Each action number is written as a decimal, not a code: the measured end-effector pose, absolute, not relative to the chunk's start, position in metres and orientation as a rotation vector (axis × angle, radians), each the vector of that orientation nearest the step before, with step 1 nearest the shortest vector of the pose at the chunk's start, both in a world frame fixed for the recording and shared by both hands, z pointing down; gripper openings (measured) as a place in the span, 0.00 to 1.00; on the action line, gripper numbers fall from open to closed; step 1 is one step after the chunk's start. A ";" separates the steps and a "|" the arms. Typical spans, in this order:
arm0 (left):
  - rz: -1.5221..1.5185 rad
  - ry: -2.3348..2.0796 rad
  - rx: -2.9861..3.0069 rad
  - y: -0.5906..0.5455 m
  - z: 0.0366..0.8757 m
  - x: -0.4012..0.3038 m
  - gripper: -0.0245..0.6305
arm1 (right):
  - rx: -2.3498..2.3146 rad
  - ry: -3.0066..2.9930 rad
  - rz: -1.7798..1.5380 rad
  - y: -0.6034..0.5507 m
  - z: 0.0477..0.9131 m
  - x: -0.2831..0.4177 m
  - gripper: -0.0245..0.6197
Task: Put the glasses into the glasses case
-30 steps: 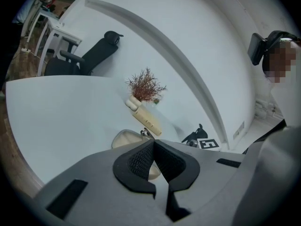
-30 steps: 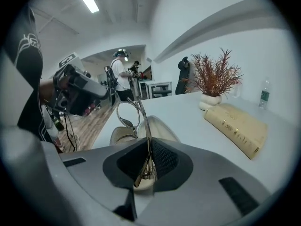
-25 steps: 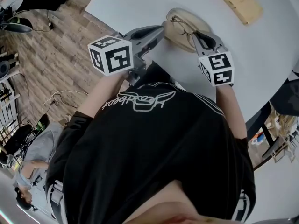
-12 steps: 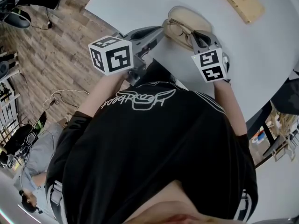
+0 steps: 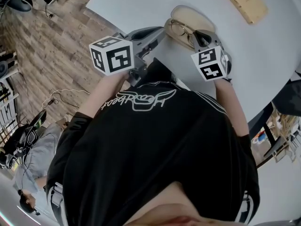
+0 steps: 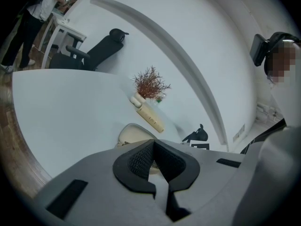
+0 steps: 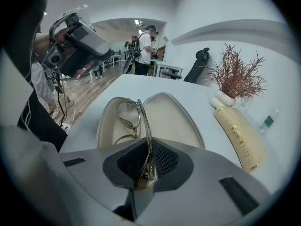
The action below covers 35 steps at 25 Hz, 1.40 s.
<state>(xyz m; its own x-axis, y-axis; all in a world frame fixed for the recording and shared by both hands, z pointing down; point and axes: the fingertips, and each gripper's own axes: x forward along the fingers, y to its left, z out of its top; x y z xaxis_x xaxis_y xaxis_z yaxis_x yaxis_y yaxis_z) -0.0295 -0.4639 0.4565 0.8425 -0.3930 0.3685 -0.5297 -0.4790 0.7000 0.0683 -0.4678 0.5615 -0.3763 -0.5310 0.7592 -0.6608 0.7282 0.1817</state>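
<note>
Thin metal-framed glasses are folded and stand on edge between the jaws of my right gripper, which is shut on their near end. Their lenses hang just over the left half of the open beige glasses case; whether they touch the lining I cannot tell. In the head view the case lies on the white table with the glasses over its near side and the right gripper at its near rim. My left gripper hovers by the case's left end, shut and empty; its jaws partly hide the case.
A long beige box lies at the far side of the table beside a small vase of dry reddish twigs. The table's left edge drops to a wooden floor. An office chair and people are beyond.
My right gripper has shifted a little forward and left with the glasses, bringing them further over the case. The left gripper has stayed where it was.
</note>
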 end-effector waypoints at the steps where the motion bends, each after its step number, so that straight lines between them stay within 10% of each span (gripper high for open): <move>1: 0.196 -0.672 2.132 -0.464 0.457 -0.030 0.05 | 0.899 -2.056 0.186 -0.468 0.562 0.068 0.08; 35: 0.157 -0.678 2.157 -0.450 0.448 -0.033 0.05 | 0.932 -2.084 0.182 -0.465 0.533 0.073 0.16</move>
<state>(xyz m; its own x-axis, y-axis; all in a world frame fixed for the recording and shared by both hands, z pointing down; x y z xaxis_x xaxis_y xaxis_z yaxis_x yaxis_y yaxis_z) -0.0328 -0.4505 0.4483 0.8454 -0.4138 0.3377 -0.5202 -0.4942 0.6965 0.0729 -0.4648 0.5325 -0.3843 -0.5548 0.7379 -0.6745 0.7145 0.1859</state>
